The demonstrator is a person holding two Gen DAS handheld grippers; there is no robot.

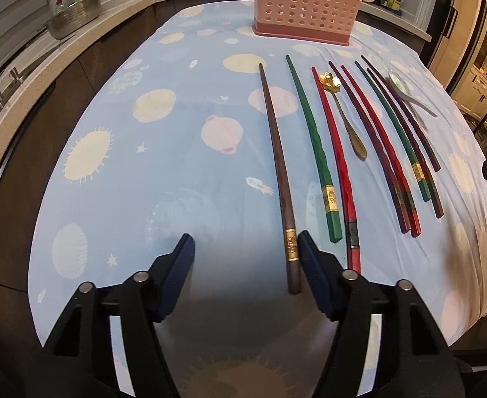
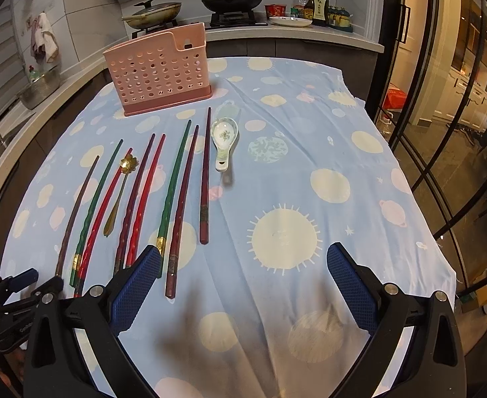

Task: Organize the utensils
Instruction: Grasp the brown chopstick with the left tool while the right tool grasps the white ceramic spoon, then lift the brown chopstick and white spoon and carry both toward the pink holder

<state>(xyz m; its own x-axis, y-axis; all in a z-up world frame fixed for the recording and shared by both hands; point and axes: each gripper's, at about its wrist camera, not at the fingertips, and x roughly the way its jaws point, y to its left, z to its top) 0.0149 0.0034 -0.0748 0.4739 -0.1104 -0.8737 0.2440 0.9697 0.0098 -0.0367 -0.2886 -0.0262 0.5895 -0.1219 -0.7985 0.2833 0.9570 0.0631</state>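
Left claw point(image 1: 243, 242) — ribbed blue pads point(image 1: 313, 265)

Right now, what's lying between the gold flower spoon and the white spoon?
Five chopsticks, dark, red and green, lie side by side between the gold flower spoon and the white ceramic spoon; the right wrist view shows it best.

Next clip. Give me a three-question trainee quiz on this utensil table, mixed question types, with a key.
1. True or false: the pink holder already has chopsticks in it.
2. Which spoon lies among the chopsticks? A) gold spoon B) white spoon
3. Fill in: the left gripper has the thick end of the ____ chopstick between its open fingers.

Key: 1 false, none stand in it; 2 A; 3 brown.
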